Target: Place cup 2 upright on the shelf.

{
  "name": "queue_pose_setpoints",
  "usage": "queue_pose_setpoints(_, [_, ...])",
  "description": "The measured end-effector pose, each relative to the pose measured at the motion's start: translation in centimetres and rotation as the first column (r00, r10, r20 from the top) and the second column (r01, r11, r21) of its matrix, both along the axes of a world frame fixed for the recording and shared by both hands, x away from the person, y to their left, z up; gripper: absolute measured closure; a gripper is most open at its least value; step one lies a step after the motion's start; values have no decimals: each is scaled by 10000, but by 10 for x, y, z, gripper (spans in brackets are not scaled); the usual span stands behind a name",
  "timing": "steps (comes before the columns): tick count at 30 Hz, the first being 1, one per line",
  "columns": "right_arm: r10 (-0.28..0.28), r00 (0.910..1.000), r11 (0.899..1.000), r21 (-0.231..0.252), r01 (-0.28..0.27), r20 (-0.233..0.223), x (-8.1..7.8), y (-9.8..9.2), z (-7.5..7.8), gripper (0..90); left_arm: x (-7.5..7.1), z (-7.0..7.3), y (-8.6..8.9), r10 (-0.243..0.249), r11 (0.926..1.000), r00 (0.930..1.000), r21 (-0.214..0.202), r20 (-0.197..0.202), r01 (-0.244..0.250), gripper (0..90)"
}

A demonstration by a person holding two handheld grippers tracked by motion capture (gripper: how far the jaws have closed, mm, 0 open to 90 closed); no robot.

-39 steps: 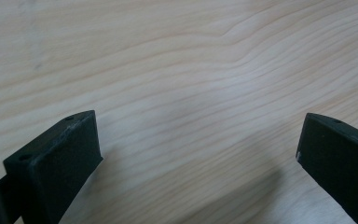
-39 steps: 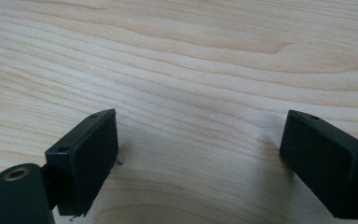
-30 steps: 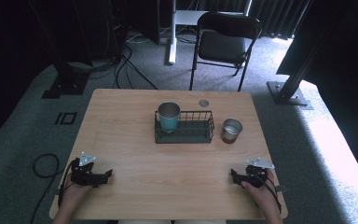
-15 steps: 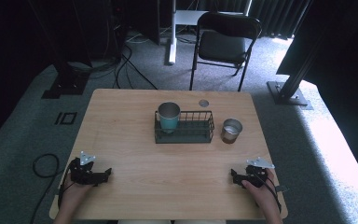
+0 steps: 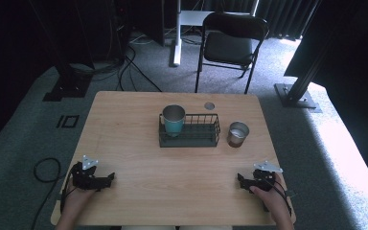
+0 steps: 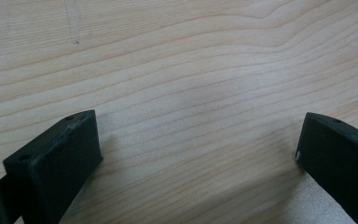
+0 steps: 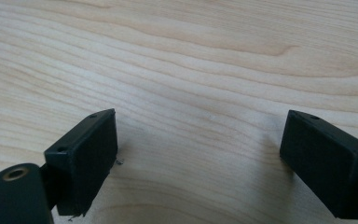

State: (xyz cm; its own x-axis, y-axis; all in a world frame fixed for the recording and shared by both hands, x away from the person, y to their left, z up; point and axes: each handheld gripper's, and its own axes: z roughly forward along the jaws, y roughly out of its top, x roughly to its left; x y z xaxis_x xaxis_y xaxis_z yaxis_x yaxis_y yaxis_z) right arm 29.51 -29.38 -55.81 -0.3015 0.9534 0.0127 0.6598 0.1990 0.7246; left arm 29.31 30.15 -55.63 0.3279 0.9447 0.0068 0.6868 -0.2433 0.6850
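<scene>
While both my tongs rest wide open on the desk, left tongs and right tongs, the metal cup stands up straight at twelve o'clock from my right tongs, nearer that hand, beside the wire basket.

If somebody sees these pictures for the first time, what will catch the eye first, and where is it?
First comes the black wire basket in the middle of the wooden table, with a teal cup standing in its left end. A metal cup stands on the table just right of the basket. Near the front edge, the left gripper and right gripper rest far apart, both with jaws wide open over bare wood.
</scene>
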Motion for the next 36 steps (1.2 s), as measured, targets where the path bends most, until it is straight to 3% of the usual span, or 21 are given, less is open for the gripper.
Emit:
queue_pose_setpoints(10, [-175, 9997, 9998, 72, 174, 174, 2, -3, 5, 108, 0, 0, 1, -83, 10000, 10000, -11, -2, 83, 3])
queue_pose_setpoints(15, [-35, 9979, 9994, 352, 12, 650, 4, -3, 14, 108, 0, 0, 1, -161, 9999, 9999, -18, 8, 162, 3])
queue_pose_setpoints(36, [-72, 9897, 9983, 587, -12, 1428, 30, 7, 31, 110, 0, 0, 1, -154, 9999, 9999, -13, 4, 154, 3])
